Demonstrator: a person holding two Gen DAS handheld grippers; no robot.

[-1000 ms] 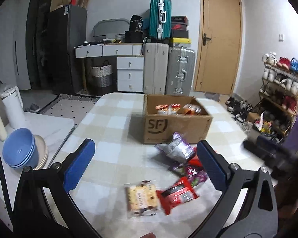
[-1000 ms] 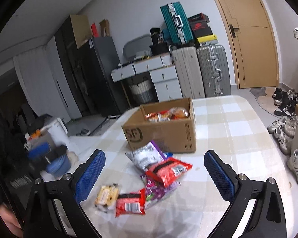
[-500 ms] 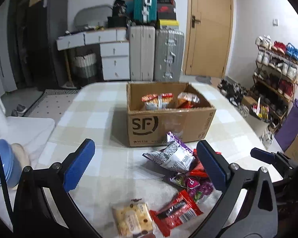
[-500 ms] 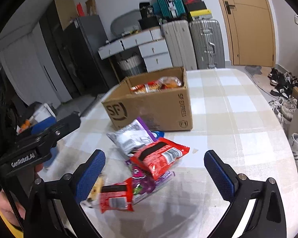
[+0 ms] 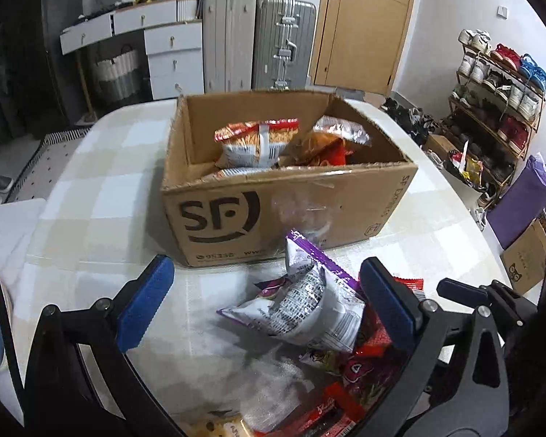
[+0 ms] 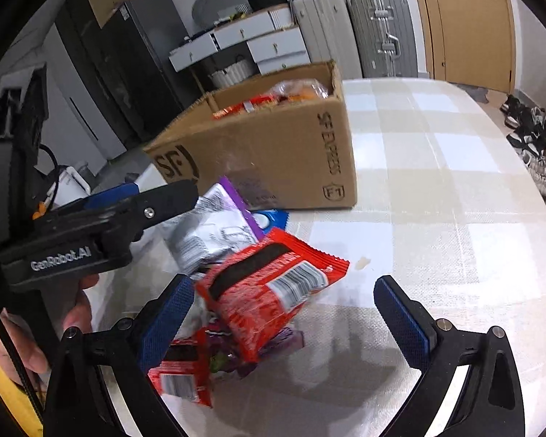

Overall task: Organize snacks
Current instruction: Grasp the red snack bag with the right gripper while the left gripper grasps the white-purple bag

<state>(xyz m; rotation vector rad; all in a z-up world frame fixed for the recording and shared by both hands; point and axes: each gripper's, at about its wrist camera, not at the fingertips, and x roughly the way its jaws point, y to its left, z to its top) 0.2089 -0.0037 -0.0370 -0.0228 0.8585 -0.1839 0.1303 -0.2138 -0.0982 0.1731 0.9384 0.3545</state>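
My left claw [image 5: 262,300] is spread wide, grasping nothing, low over the silver-and-purple snack bag [image 5: 309,309] on the checked desk [image 5: 102,196]. My right claw [image 6: 284,322] is likewise released, its fingers either side of the red snack packet [image 6: 269,295] atop the pile. The SF cardboard box [image 5: 284,211] stands just beyond the pile, holding a noodle packet [image 5: 254,142] and others.

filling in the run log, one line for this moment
left gripper: open over silver bag | right gripper: open over red bag | box: part filled
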